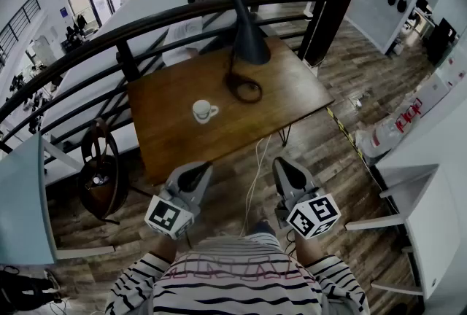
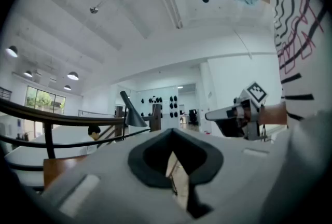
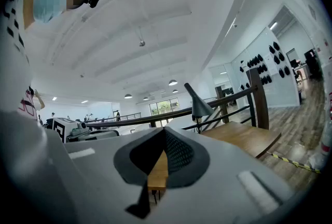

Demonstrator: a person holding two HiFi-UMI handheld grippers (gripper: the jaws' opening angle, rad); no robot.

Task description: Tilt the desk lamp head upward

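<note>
Two claws of mine, left (image 1: 193,173) and right (image 1: 287,169), both pressed together on nothing, held level just short of the table's (image 1: 171,142) near edge. Desk lamp (image 1: 246,36) on the far side: 1 o'clock from the left claw, 11 o'clock from the right, well apart. Cup (image 1: 203,111) between.

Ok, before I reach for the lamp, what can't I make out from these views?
- Tilt joint of the desk lamp: head view, hidden behind its own shade; too small in both gripper views.
- Lamp base: left gripper view, blocked by the left claw; right gripper view, by the right claw.
- What is inside the cup: too small in head view.
</note>
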